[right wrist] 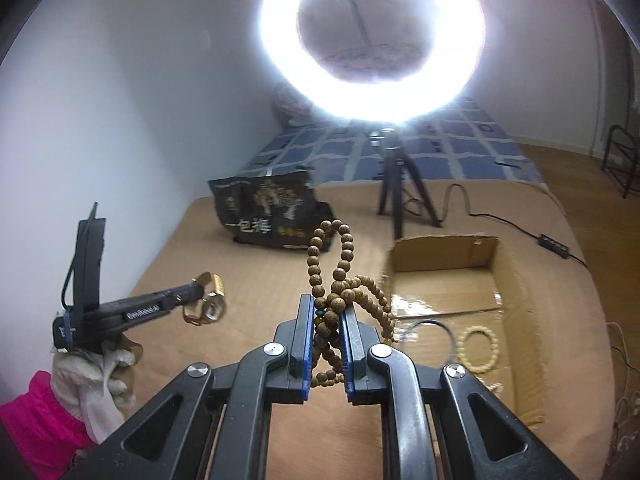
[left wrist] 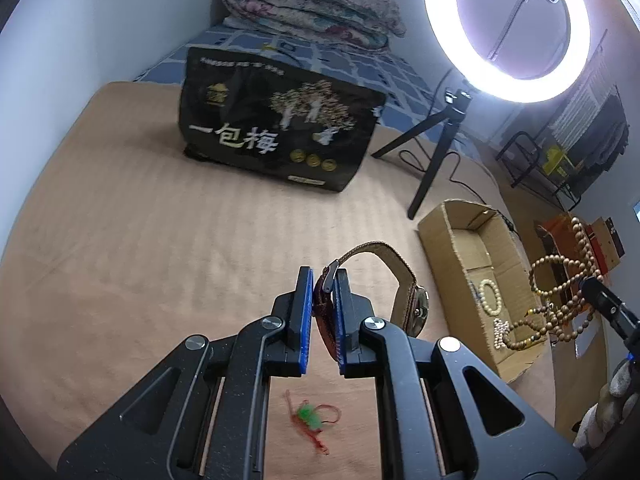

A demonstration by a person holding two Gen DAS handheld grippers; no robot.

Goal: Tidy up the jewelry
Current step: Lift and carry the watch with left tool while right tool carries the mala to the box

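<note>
Left tool (left wrist: 322, 312) gripped a watch (left wrist: 404, 296) by its strap & right tool (right wrist: 326, 350) pinched a wooden bead string (right wrist: 340, 280), both held over the bed nr the cardboard box (right wrist: 516, 280), apparently for drop-off.

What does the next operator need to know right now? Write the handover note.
Left gripper: shut on the watch by its strap, held above the tan cover.
Right gripper: shut on the wooden bead strand, loops dangling, just left of the cardboard box.
Done: a pale bead bracelet and a thin dark ring already lie in the box.
Left: drop the beads and the watch into the box. A green and red trinket is on the cover under the left gripper; collect it afterwards.
</note>
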